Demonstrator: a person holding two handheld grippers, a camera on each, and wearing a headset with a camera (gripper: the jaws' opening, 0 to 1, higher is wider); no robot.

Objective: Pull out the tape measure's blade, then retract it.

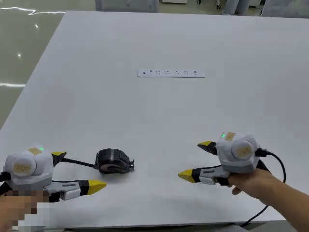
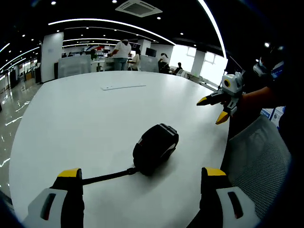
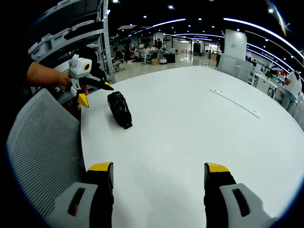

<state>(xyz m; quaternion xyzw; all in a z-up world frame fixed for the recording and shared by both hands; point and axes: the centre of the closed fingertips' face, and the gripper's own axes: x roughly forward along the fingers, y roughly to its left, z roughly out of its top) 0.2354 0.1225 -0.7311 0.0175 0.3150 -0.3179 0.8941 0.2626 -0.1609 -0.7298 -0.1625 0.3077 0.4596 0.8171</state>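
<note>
We hold the left gripper (image 1: 79, 169) with its fingers (image 1: 96, 185) spread wide, pinching nothing. The tape measure (image 1: 112, 161) lies on the white counter (image 1: 169, 111) just ahead of them, its black strap (image 2: 104, 177) trailing back toward one fingertip. Our right gripper (image 1: 195, 159), fingers equally spread and empty, points at it from well apart.

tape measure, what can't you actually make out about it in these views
- Blade hook: head view, too small and dark against the tape measure case; left gripper view, the case's own body hides the far end.
- Free end of the strap: head view, it reaches the left tongs at the upper jaw; touching or not, unclear.
- Case markings: right gripper view, too small and dark.
</note>
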